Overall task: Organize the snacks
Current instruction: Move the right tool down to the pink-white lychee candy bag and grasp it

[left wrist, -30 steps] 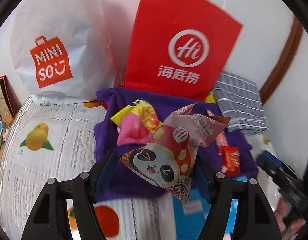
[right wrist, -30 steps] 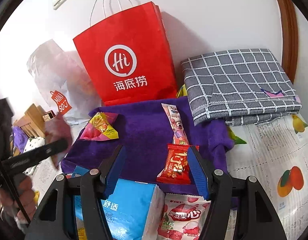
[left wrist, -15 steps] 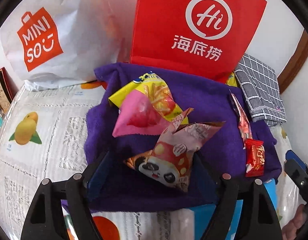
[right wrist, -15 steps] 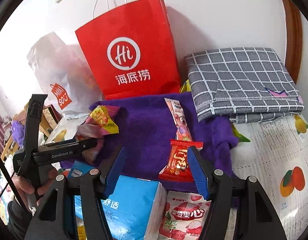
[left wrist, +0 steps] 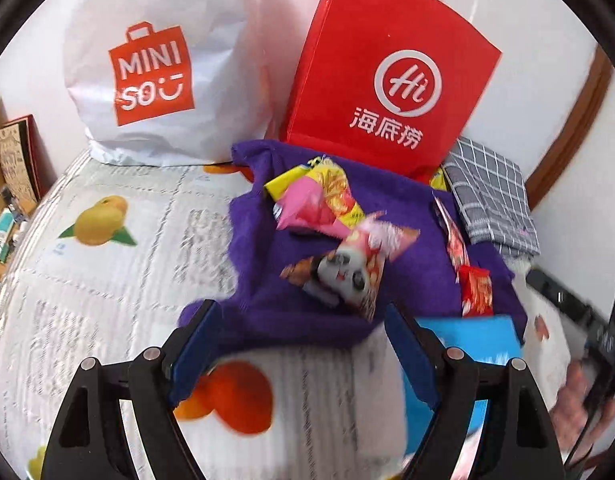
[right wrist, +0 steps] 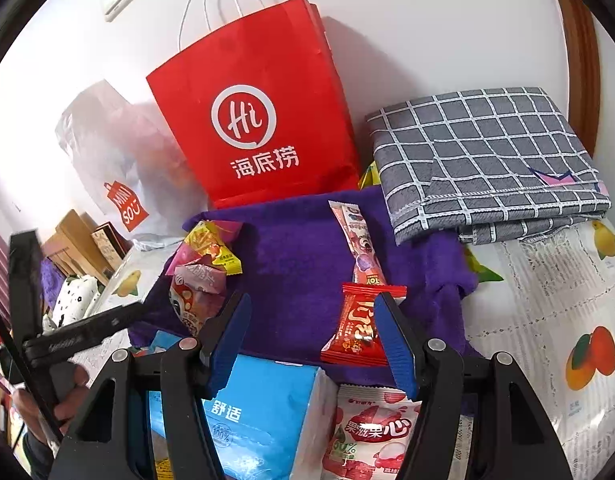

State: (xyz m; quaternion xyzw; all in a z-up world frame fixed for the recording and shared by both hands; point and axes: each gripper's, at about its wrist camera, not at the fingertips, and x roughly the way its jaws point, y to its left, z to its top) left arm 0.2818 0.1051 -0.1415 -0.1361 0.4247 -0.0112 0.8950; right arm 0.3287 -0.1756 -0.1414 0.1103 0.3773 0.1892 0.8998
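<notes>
Since the left gripper (left wrist: 303,344) has just been spreading its jaws and nothing sits between them now, the panda pack (left wrist: 343,272) looks let go on purpose: it lies on the purple towel (left wrist: 259,280) near the towel's front edge, touching the pink pack (left wrist: 311,204), like a snack pile. That view is blurry, so the print is unreadable, and the red bag (left wrist: 387,80) is cut off on top.

In the right view, the right gripper (right wrist: 311,340) hangs about half open, holding nothing, the red candy (right wrist: 359,328) on the towel's front edge framed between its fingers, probably next. The tissue pack (right wrist: 259,412) and berry pack (right wrist: 371,432) are partly hidden by the gripper.
</notes>
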